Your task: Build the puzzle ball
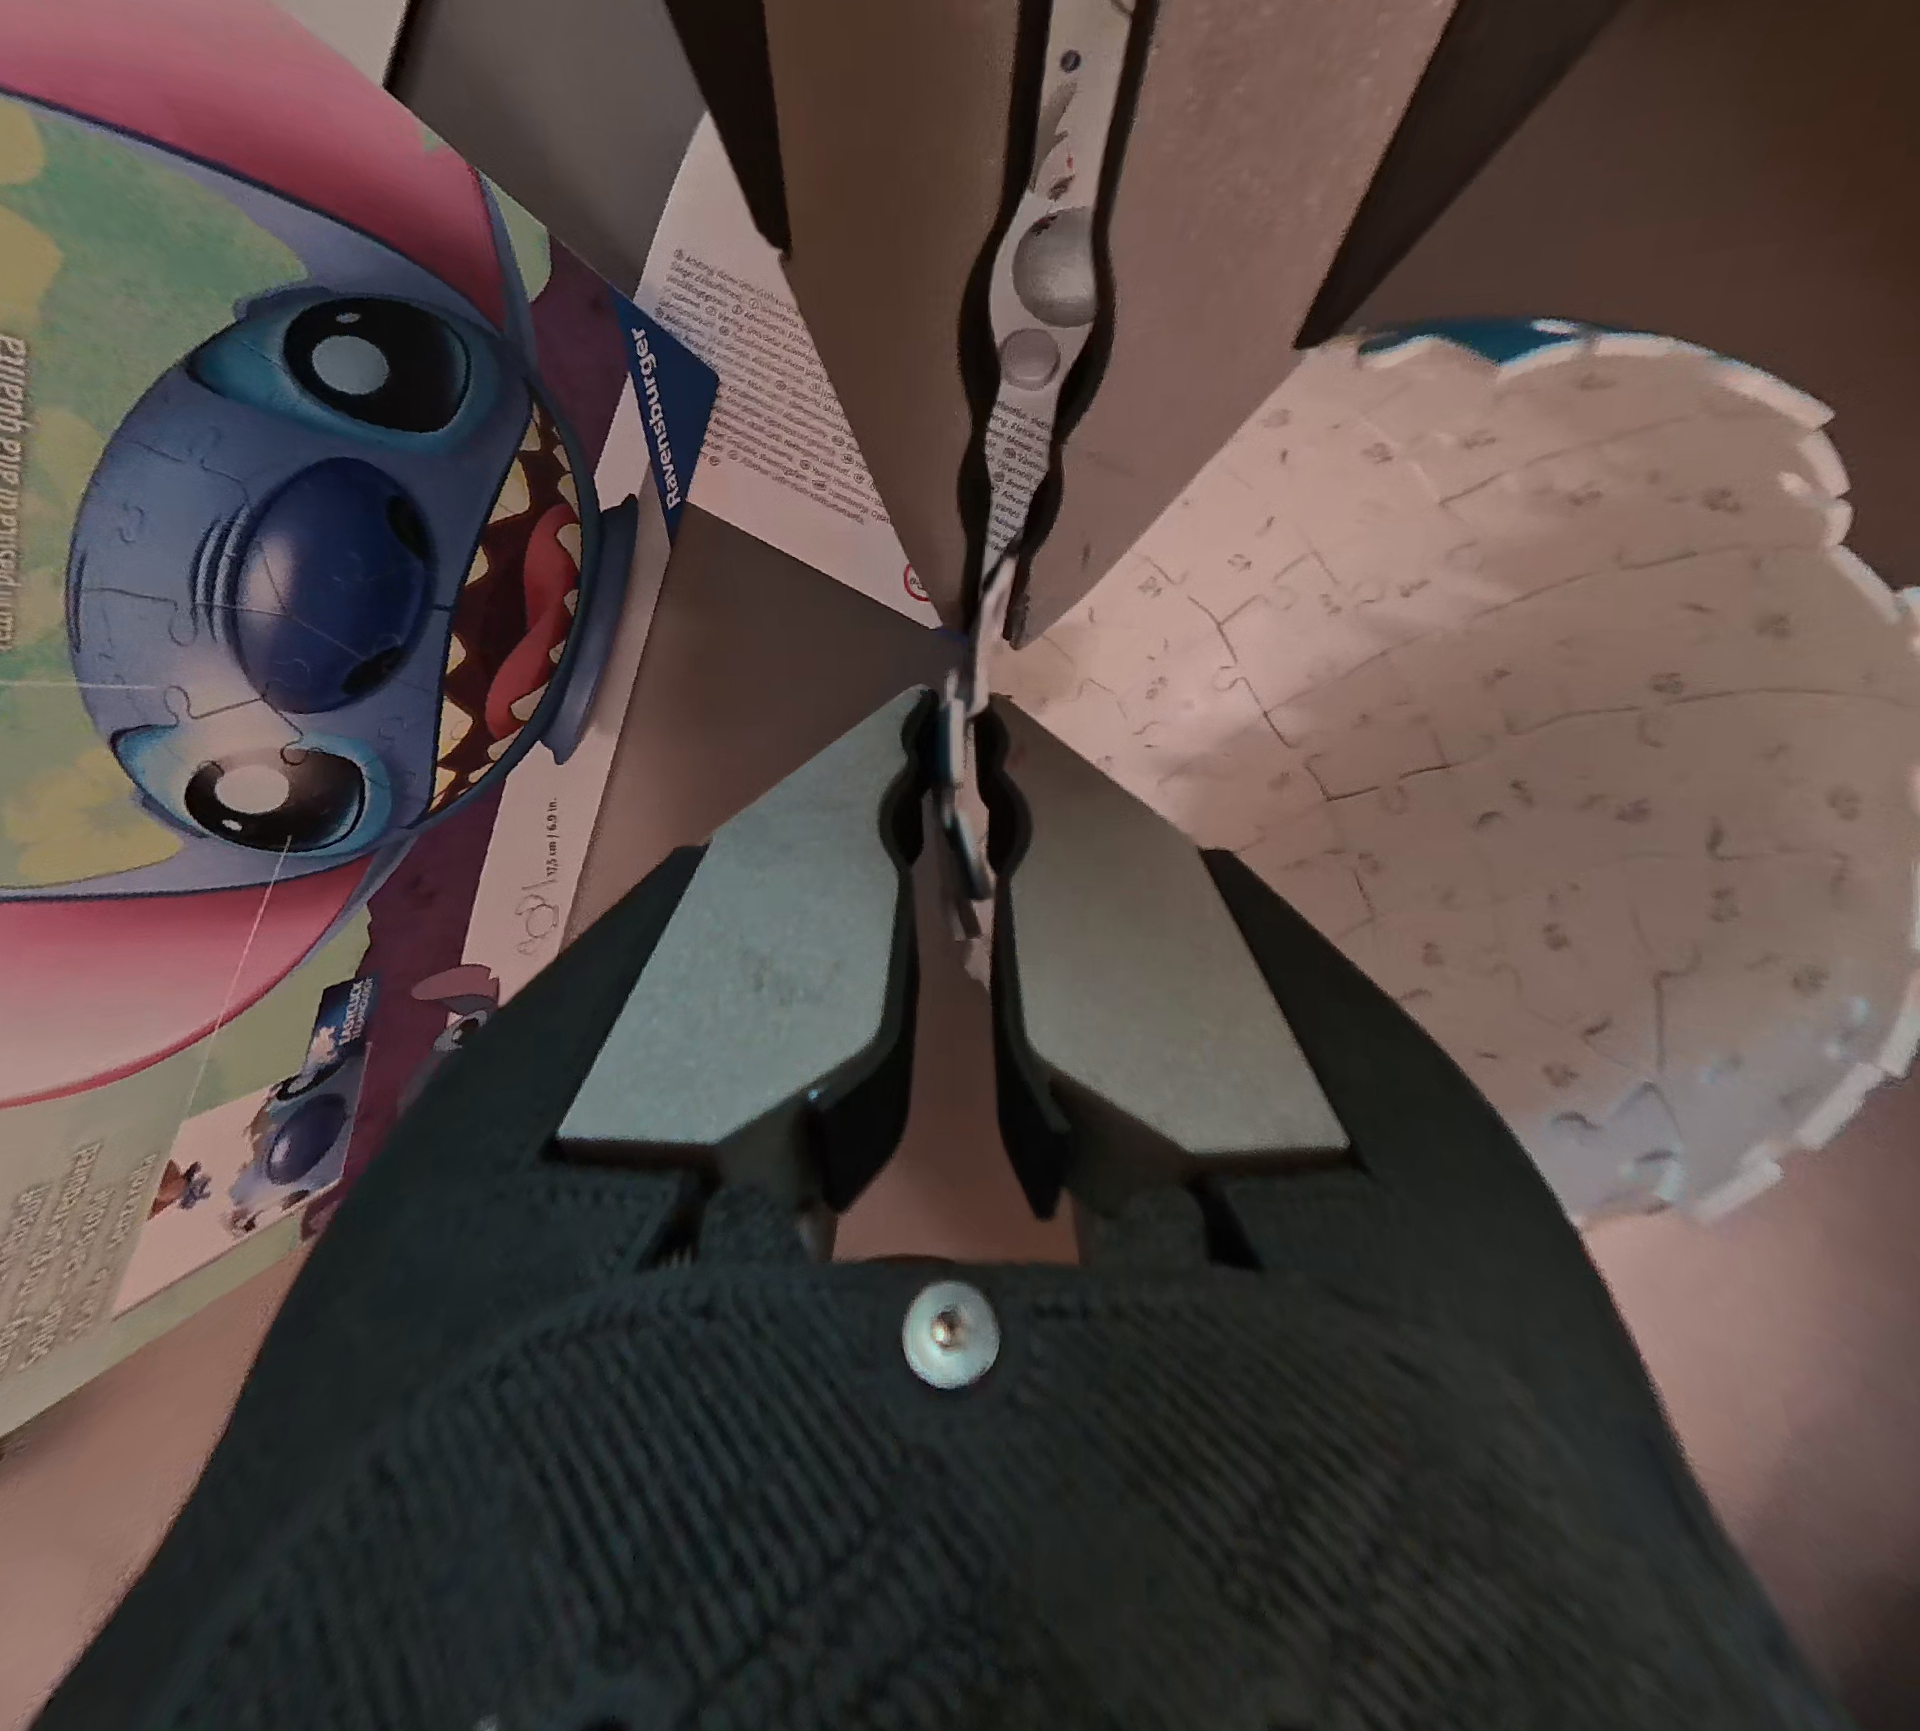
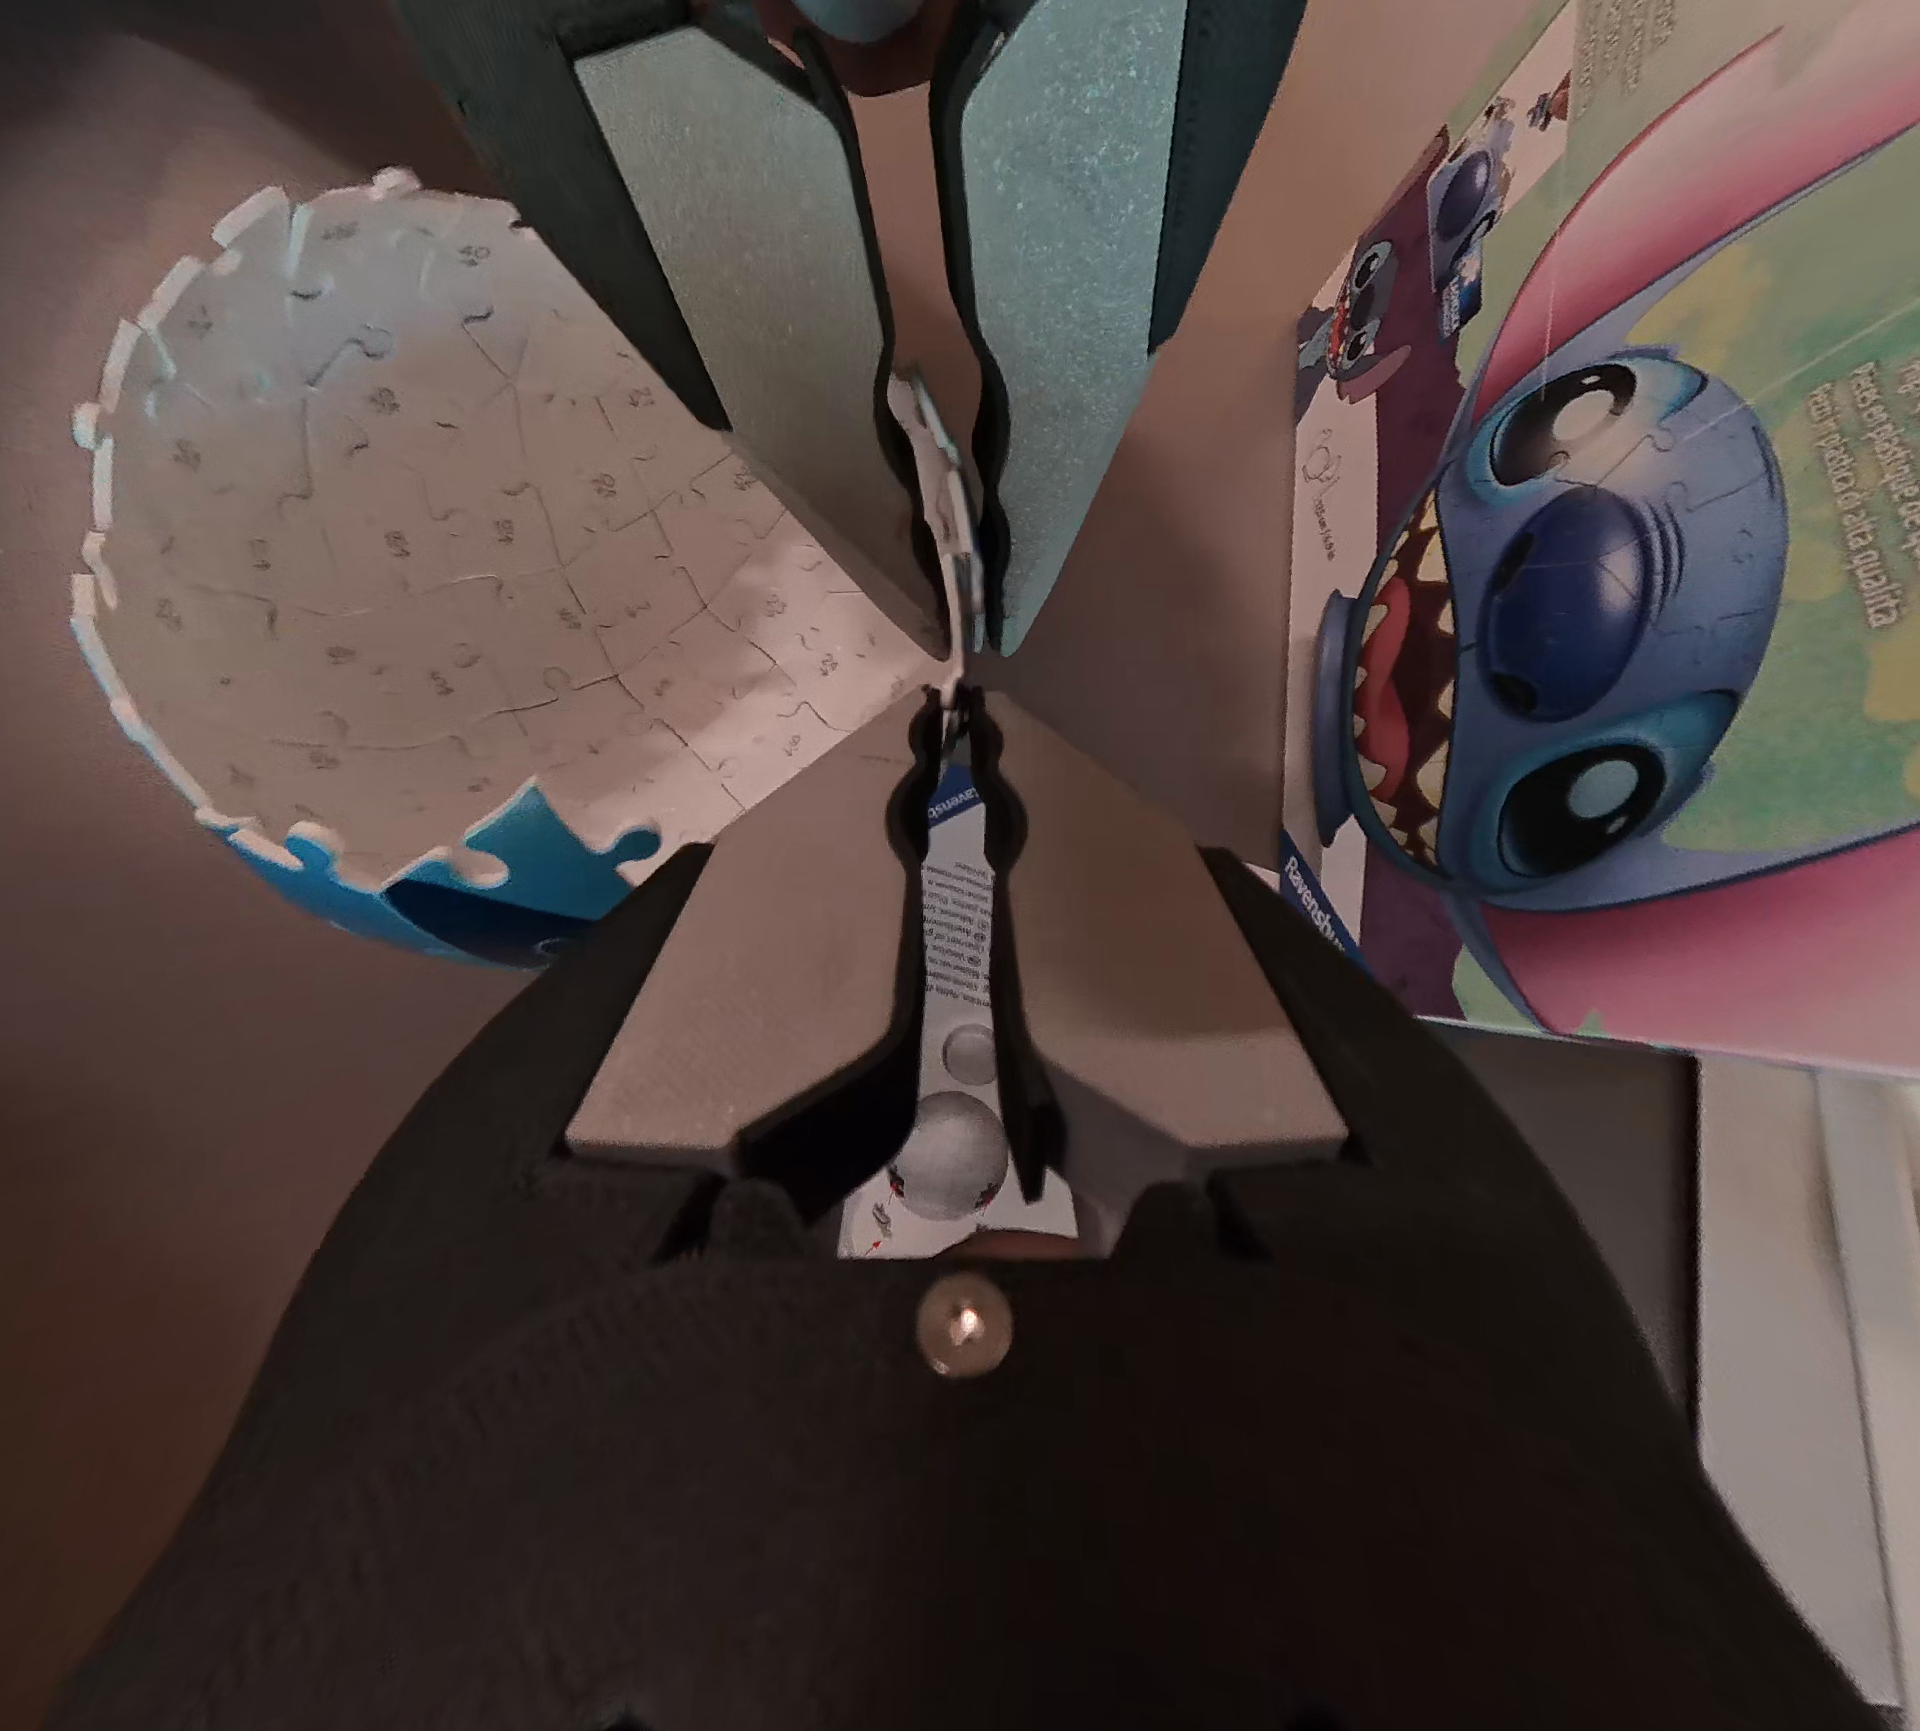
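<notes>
- Half-built puzzle ball [image 2: 395,538]: an open bowl of interlocked curved pieces, white numbered inside, blue outside, jagged rim, resting at 9 o'clock in the right wrist view.
- Loose puzzle piece [image 2: 951,518]: white-backed, curved, edge-on at centre, touching the bowl's rim.

Each camera sat on its own gripper, looking forward along the two fingers and down at the table from close range. The left wrist view faced the right gripper [image 1: 1023,580] head-on; the right wrist view faced the left gripper [image 2: 961,632] likewise. Both views shared the half-built puzzle ball [image 1: 1507,746] [image 2: 416,559] and the printed box [image 1: 260,538] [image 2: 1610,590], on mirrored sides.
</notes>
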A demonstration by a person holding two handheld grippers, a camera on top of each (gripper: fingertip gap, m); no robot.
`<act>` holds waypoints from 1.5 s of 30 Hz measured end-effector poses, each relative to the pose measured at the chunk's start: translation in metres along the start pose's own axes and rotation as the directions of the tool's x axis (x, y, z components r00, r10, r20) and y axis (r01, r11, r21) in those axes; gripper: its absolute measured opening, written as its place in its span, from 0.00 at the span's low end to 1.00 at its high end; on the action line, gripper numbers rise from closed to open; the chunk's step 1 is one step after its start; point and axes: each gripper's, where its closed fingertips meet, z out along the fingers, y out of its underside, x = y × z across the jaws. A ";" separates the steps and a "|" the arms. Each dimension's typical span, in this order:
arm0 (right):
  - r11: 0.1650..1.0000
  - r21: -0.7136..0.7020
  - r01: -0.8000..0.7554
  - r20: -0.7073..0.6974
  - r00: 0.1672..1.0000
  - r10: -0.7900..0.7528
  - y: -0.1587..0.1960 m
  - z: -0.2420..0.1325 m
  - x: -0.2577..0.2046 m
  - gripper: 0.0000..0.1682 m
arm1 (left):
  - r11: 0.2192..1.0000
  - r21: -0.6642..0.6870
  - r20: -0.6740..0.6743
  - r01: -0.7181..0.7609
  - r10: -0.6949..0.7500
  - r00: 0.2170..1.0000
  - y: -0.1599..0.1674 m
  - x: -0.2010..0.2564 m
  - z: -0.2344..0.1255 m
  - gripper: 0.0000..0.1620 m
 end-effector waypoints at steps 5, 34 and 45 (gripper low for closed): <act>1.000 -0.006 -0.008 0.017 1.000 0.008 -0.002 0.005 -0.001 0.06 | 0.999 0.036 -0.027 0.023 -0.022 0.999 -0.006 0.003 -0.004 0.02; 0.999 -0.023 -0.034 0.052 0.998 0.035 0.001 0.010 -0.004 0.02 | 0.996 -0.022 -0.033 0.085 -0.086 0.996 0.003 0.002 -0.005 0.02; 0.998 -0.011 -0.065 0.043 0.997 0.065 0.000 0.010 -0.003 0.01 | 0.995 -0.027 -0.028 0.099 -0.100 0.995 0.003 0.002 -0.004 0.02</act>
